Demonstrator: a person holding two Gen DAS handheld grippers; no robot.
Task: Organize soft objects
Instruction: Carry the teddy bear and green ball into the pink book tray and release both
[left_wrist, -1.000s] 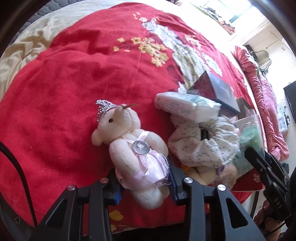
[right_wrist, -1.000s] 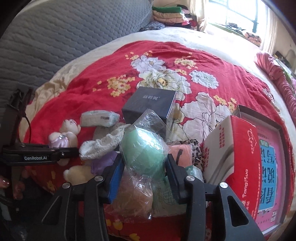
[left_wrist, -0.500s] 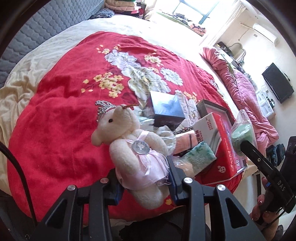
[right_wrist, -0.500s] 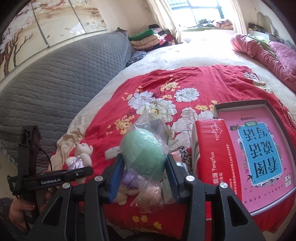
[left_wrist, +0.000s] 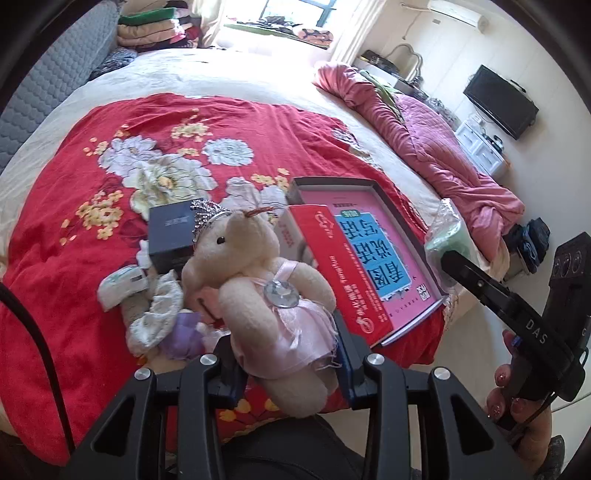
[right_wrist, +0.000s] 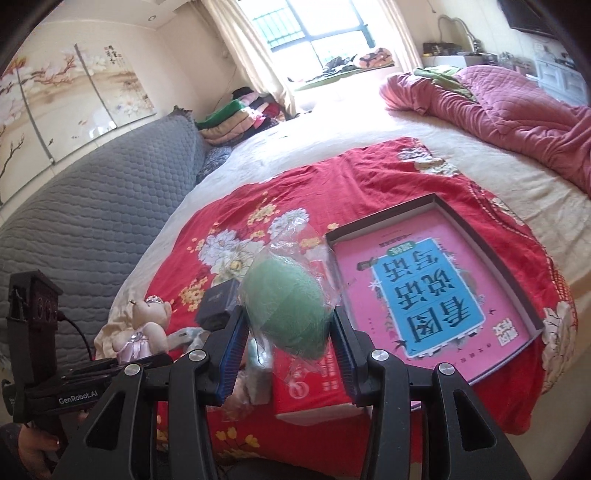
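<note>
Teddy bear (left_wrist: 266, 295) and bagged green ball (right_wrist: 284, 306), each claw-clamped, now higher above the bed (left_wrist: 74, 206).

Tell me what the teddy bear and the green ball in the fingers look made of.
Teddy bear: cream plush, going by its fuzzy nap; its pink dress looks like thin satin with frayed edges, and its crown appears to be metallic wire.
Green ball: probably soft matte foam or sponge, wrapped in a crinkled, glossy clear plastic bag.

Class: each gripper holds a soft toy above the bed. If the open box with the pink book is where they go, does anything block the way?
Nothing visible does. The teddy bear and bagged green ball are held above the bed, and the box lies open with nothing over it.
</note>
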